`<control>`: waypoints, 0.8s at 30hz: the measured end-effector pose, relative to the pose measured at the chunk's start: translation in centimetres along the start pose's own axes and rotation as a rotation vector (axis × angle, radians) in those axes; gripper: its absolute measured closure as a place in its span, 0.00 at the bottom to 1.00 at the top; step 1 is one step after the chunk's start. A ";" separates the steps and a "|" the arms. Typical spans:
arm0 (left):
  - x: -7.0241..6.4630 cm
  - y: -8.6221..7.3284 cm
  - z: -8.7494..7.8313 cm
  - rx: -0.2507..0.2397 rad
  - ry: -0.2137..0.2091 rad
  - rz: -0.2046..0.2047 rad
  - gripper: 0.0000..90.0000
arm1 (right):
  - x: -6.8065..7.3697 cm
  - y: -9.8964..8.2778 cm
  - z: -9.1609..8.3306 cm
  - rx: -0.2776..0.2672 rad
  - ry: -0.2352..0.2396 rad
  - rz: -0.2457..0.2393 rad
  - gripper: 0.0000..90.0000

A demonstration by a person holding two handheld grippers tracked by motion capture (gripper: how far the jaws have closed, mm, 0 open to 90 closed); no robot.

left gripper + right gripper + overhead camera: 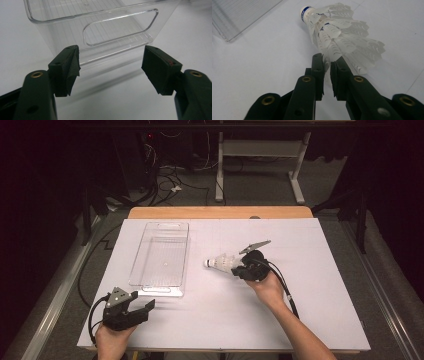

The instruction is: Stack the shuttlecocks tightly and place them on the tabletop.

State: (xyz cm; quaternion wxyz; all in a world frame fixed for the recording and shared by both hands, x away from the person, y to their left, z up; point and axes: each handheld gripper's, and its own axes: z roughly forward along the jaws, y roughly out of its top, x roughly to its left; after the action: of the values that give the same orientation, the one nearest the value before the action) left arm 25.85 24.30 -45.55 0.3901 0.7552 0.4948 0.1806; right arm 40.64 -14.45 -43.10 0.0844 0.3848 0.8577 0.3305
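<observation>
The right claw (327,63) pinched the shuttlecock (337,35) by its feathers, near the clear bin (161,257). The left claw (111,67) waited wide apart. A soft squeeze would likely spare the feathers.

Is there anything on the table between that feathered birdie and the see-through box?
Nothing visible. The right gripper holds the white feathered shuttlecock right of the clear plastic bin, with bare white tabletop between them. The left gripper waits open near the bin's near end.
</observation>
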 end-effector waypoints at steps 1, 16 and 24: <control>0.0 0.0 0.0 0.000 0.000 0.000 0.35 | 0.0 0.0 0.0 -0.003 0.003 0.001 0.90; 0.0 0.0 0.0 0.002 -0.001 0.001 0.35 | -0.1 -0.2 -0.2 -0.010 0.002 0.025 0.74; 0.1 0.0 0.0 -0.001 -0.004 -0.006 0.35 | -0.1 -0.6 -0.1 -0.021 -0.005 0.041 0.67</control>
State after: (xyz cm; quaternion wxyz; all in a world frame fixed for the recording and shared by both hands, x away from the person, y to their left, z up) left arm 25.90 24.40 -45.59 0.3922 0.7538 0.4961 0.1783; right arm 40.30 -14.85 -43.45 0.0838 0.4021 0.8460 0.3400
